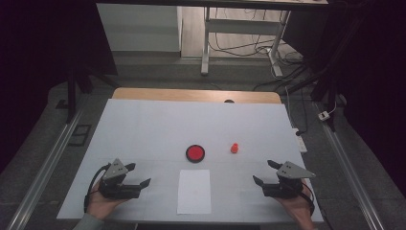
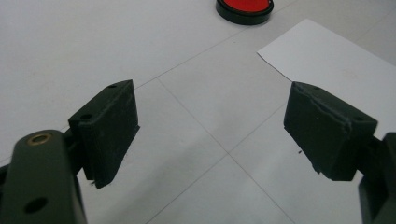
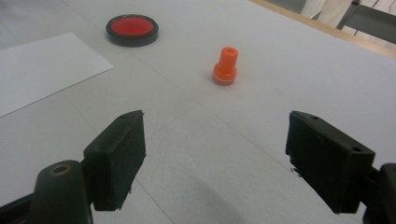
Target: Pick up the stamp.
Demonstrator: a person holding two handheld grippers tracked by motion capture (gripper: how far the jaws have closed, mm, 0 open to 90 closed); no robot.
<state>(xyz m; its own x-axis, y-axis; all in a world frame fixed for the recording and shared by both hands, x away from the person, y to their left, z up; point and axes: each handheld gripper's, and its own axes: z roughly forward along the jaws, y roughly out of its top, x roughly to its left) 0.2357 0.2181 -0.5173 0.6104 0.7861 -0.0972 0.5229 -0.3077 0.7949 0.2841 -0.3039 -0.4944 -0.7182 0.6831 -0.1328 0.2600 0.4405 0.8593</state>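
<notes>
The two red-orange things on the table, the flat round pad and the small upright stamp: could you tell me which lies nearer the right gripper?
The small orange plastic stamp, upright, lies nearer the right gripper; the black-rimmed red round pad sits farther off beside the white paper sheet.

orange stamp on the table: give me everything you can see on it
The orange stamp is a small piece that looks like plastic: a narrow round handle with a hole in its top, widening to a rounder base with a paler ring at the bottom. It stands upright on the white table cover, right of the round red ink pad and apart from it. Nothing touches it; the right gripper sits open, short of it.
</notes>
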